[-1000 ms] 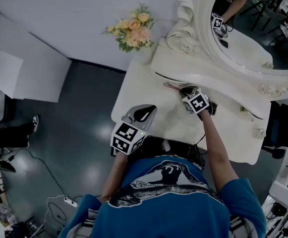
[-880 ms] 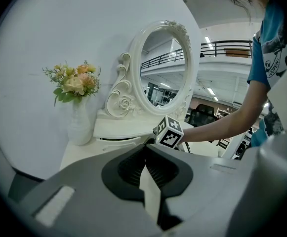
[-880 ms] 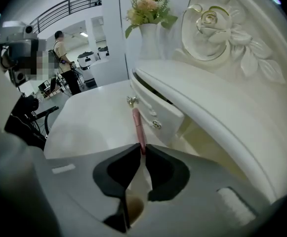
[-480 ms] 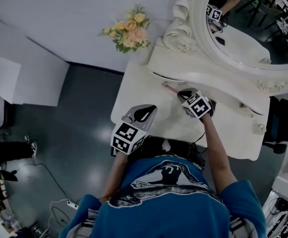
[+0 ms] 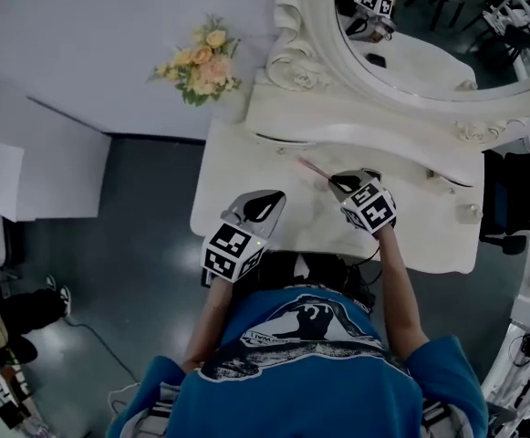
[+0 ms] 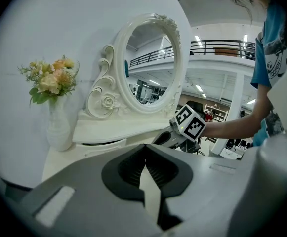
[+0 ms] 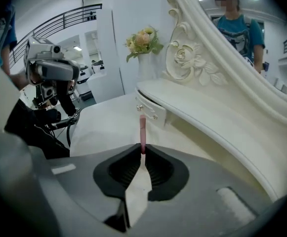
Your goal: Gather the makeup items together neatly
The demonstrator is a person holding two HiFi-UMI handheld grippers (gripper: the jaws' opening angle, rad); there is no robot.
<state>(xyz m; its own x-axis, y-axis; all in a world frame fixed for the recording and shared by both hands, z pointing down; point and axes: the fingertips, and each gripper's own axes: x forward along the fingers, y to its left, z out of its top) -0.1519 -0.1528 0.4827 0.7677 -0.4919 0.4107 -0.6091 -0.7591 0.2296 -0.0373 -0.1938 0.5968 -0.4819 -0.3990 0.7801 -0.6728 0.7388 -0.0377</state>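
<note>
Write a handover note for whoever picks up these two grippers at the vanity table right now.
Left gripper: jaws shut, empty, held over the near left part of the white vanity table.
Right gripper: shut on a slim pink makeup stick that points toward the white drawer front.
Done: the stick is gripped.
Left: set it at a gathering spot. No other makeup items can be made out, so look for them first.

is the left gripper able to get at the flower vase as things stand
Probably yes: only bare tabletop lies between the left gripper and the flower vase. Its jaws are shut, so they would need opening first.
</note>
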